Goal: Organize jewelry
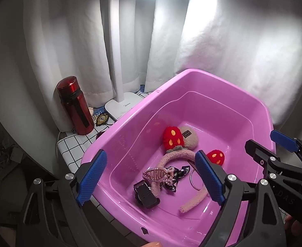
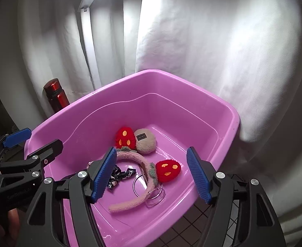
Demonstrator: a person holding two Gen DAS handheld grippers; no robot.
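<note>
A pink plastic tub (image 1: pixel 192 78) (image 2: pixel 151 76) holds the accessories. A fuzzy pink headband (image 1: pixel 177 156) (image 2: pixel 130 202) with red strawberry ears (image 1: pixel 172 136) (image 2: pixel 168 169) lies in it, beside a pink claw clip (image 1: pixel 154 174), a pearl piece (image 1: pixel 169 180), a black ribbon (image 1: pixel 182 171) (image 2: pixel 128 175), a black clip (image 1: pixel 145 194) and metal rings (image 2: pixel 155 196). My left gripper (image 1: pixel 151 179) is open and empty above the tub's near left. My right gripper (image 2: pixel 152 175) is open and empty above the near right; it also shows in the left wrist view (image 1: pixel 270 146).
A red bottle (image 1: pixel 74 105) (image 2: pixel 56 94) stands left of the tub on a checked cloth (image 1: pixel 72 146). A white desk lamp (image 1: pixel 118 61) stands behind it. White curtains (image 1: pixel 233 41) hang close behind the tub.
</note>
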